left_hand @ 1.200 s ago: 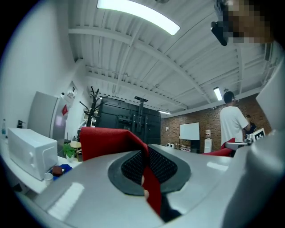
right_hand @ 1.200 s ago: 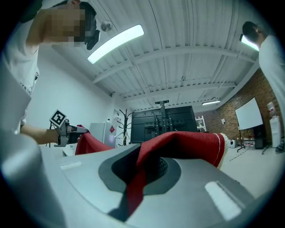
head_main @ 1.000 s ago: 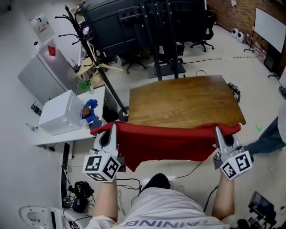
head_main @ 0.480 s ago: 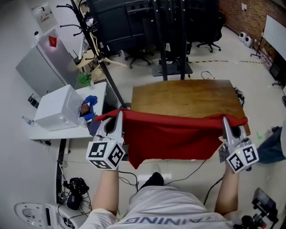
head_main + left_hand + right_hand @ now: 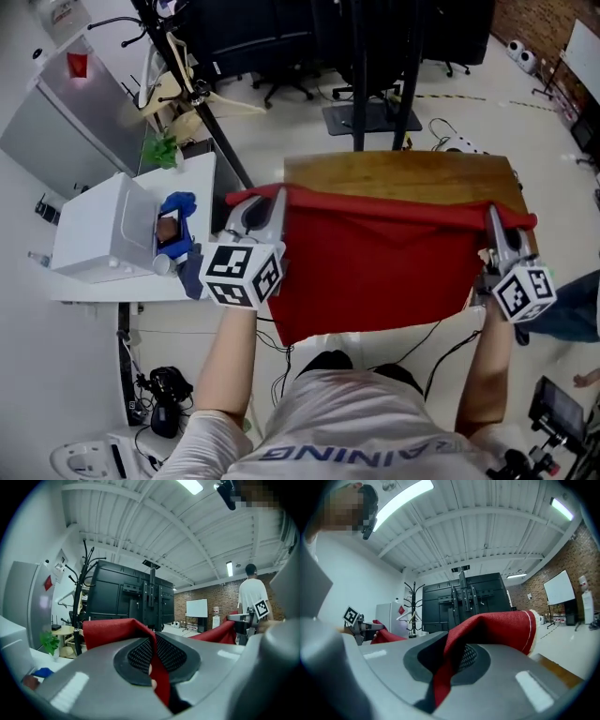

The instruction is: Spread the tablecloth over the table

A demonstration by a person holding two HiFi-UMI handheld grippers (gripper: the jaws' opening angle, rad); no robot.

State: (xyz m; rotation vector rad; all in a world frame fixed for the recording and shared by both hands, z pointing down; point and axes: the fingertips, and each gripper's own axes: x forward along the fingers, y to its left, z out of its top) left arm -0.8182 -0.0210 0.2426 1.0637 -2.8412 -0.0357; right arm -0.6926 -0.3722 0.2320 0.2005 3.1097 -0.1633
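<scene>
A coat stand [image 5: 187, 84] and a white side table [image 5: 202, 178] stand left of the wooden worktop [image 5: 412, 173]. The side table carries a white box [image 5: 98, 234] and a blue object [image 5: 176, 208]. A black post stand [image 5: 361, 75] and office chairs [image 5: 281, 56] stand beyond the far edge, and cables [image 5: 441, 347] trail on the floor below. Nothing lies on the bare wood ahead of the tablecloth [image 5: 375, 267].

The red tablecloth is held up over the near part of the worktop. Its top edge is pulled into a line running left to right, parallel to the worktop's long side. The rest hangs from that edge toward the person, covering the near edge, while the far strip of wood shows bare.

The left gripper [image 5: 274, 197] is clamped on the cloth's left corner and the right gripper [image 5: 491, 214] on its right corner.

The left gripper view shows the fabric [image 5: 112, 630] pinched between the ribbed pads [image 5: 140, 656]. It also shows a whiteboard [image 5: 197, 607] on a brick wall. The right gripper view shows the hemmed corner [image 5: 501, 627] folding out over the closed gripper [image 5: 452, 660], with the left gripper [image 5: 363, 629] far off. The head view alone shows how the cloth lies against the worktop.
</scene>
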